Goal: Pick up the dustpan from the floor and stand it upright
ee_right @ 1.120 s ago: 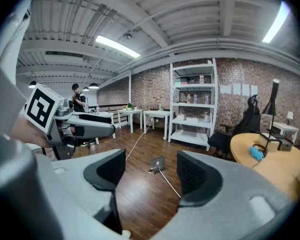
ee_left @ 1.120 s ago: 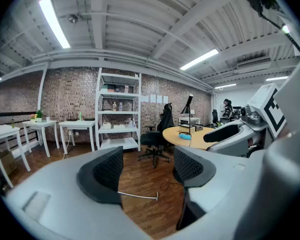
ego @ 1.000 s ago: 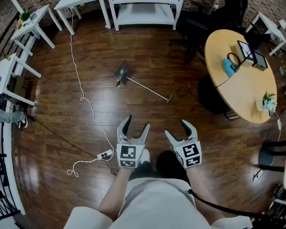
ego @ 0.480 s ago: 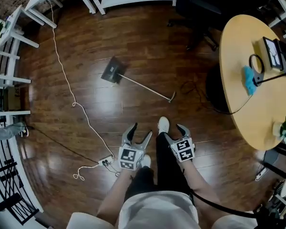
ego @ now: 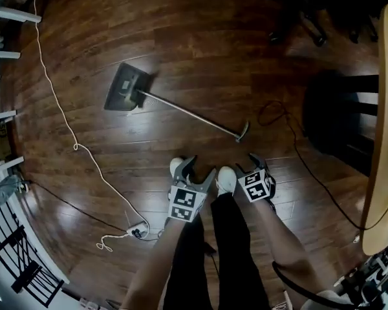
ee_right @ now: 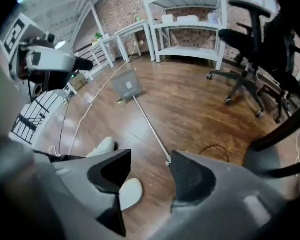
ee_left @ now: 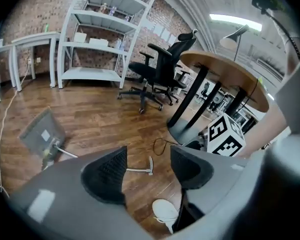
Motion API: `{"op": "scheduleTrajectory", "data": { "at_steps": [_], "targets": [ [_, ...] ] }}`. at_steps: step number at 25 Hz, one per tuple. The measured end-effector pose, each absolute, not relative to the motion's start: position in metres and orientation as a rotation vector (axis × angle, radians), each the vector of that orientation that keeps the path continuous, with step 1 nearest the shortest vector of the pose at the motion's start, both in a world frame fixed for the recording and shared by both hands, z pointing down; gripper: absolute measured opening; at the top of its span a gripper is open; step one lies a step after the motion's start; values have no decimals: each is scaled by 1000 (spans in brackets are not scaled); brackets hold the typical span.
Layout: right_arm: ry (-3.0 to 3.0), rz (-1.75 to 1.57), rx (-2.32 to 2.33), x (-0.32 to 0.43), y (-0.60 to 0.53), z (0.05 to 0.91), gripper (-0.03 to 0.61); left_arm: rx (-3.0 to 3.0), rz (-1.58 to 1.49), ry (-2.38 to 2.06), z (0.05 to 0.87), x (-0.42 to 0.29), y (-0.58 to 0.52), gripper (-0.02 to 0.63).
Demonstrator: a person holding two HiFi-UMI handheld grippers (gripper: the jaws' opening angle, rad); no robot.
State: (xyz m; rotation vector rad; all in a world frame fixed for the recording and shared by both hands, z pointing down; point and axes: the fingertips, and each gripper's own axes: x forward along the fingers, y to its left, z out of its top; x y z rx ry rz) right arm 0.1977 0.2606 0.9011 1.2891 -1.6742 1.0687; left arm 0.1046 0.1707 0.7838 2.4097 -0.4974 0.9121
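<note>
Head view showed the dustpan (ego: 126, 89) lying flat on the floor (ego: 200, 37), its long handle ending just ahead of the left gripper (ego: 199, 169) and right gripper (ego: 246, 165), both held low, likely to reach that handle, their fingers still apart, closing on nothing.

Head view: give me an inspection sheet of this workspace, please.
Surface: glossy dark wood floor.
Job's things: dustpan lying on the floor, its long handle pointing toward the shoes, untouched.
Clutter: nothing seen.
Tongs: left tongs and right tongs empty, jaws closing, short of the handle end.
Cables: white cord runs to a power strip; black cable loops by the table.
Surroundings: round wooden table right, white furniture legs left.
</note>
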Motion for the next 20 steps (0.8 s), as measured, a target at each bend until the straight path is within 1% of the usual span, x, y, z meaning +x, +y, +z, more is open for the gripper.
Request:
{"op": "scheduleTrajectory", "data": {
  "at_steps": [7, 12, 15, 16, 17, 20],
  "targets": [
    [-1620, 881, 971, 206, 244, 1098, 238, 2440, 1004, -285, 925, 111, 156, 288],
    [-1573, 782, 795, 213, 240, 1197, 238, 2437, 998, -314, 980, 97, 128, 288],
    [-1549, 749, 743, 212, 252, 1209, 236, 2429, 996, -350, 985, 84, 114, 287],
    [-1545, 757, 724, 208, 259, 1207, 185, 2428, 1013, -363, 985, 79, 108, 287],
    [-1524, 787, 697, 203, 270, 1201, 169, 2414, 1030, -391, 985, 74, 103, 287],
    [-1436, 938, 643, 187, 309, 1161, 166, 2316, 1011, -507, 962, 64, 96, 287]
  ]
}}
